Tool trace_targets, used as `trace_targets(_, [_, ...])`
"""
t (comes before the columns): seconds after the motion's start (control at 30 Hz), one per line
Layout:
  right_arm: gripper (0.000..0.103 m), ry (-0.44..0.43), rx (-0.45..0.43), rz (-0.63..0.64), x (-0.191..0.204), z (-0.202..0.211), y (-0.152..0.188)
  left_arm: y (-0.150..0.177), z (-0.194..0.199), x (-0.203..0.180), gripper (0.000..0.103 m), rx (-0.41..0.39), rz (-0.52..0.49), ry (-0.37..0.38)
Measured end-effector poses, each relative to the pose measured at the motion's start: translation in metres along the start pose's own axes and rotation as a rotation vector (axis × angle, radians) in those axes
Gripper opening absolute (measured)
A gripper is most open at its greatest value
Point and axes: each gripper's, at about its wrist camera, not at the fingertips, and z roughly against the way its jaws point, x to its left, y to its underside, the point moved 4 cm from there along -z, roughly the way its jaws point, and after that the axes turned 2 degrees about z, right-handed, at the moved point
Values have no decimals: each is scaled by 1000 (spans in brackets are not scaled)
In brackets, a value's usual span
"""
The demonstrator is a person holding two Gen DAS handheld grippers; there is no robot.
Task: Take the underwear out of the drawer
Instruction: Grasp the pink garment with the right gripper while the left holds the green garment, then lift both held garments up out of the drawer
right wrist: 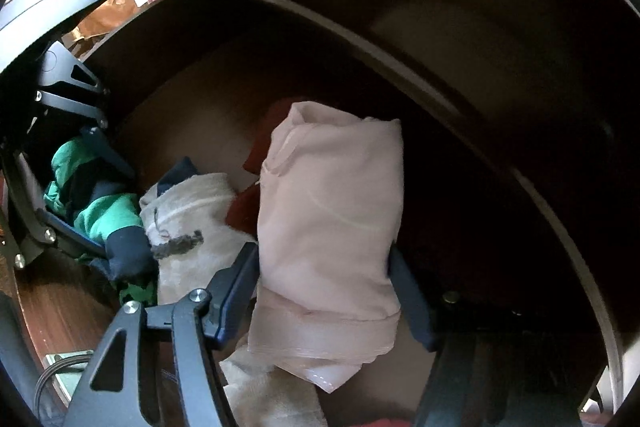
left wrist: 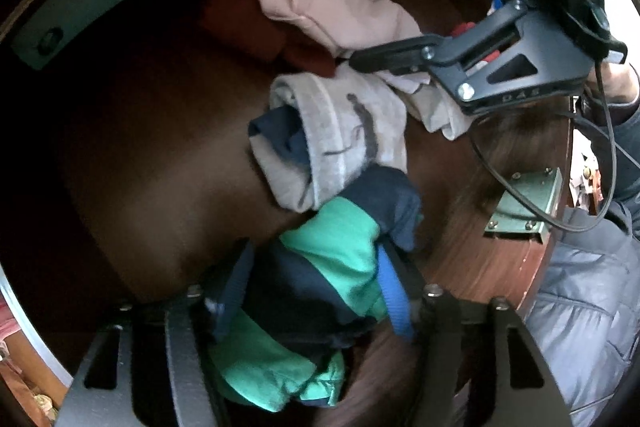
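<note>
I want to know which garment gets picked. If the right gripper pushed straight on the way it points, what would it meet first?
The pale pink folded garment, already between the right gripper pads; the drawer floor probably lies beneath it.

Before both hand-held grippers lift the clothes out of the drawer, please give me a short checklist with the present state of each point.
1. Left hand-held gripper has the green and navy garment between its fingers: ok.
2. Right hand-held gripper has the pale pink garment between its fingers: ok.
3. Pads firmly pressed on both garments: cannot tell.
4. Grey garment free of both held items: not ok, it lies against them.
5. Drawer open enough to lift out: ok.
</note>
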Motion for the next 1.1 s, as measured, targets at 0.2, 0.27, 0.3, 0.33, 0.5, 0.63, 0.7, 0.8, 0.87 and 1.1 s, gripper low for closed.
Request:
trace_targets(0.2, [42, -27, 18, 15, 7, -7, 4, 6, 9, -11, 38, -50, -3, -15])
trace_targets(0.27, [35, -48, 7, 4, 6, -5, 3, 9, 14, -10, 30, -83, 12, -16])
trace_targets(0.3, [32, -52, 3, 3, 5, -4, 3, 11, 16, -10, 28, -99, 19, -18])
trace_targets(0.33, [29, -52, -3, 4, 5, -3, 2, 14, 16, -13, 24, -113, 23, -20])
trace_targets(0.5, [26, -39, -69, -10, -2, 18, 7, 23, 27, -14, 21, -193, 45, -46])
trace_targets(0.63, [26, -31, -125, -39, -8, 38, 16, 30, 33, -10, 21, -262, 81, -38])
trace_targets(0.7, [26, -36, -150, -55, -10, 47, 17, 37, 38, -6, 20, -293, 104, -23])
trace_targets(0.8, [26, -31, -189, -70, -11, 58, 23, 41, 47, -6, 20, -333, 125, -12])
trace_targets(0.87, [26, -34, -210, -80, -7, 64, 26, 47, 51, -7, 19, -364, 143, 2])
trace_targets(1.1, [25, -33, -280, -105, -3, 87, 45, 57, 76, 9, 19, -484, 232, 41])
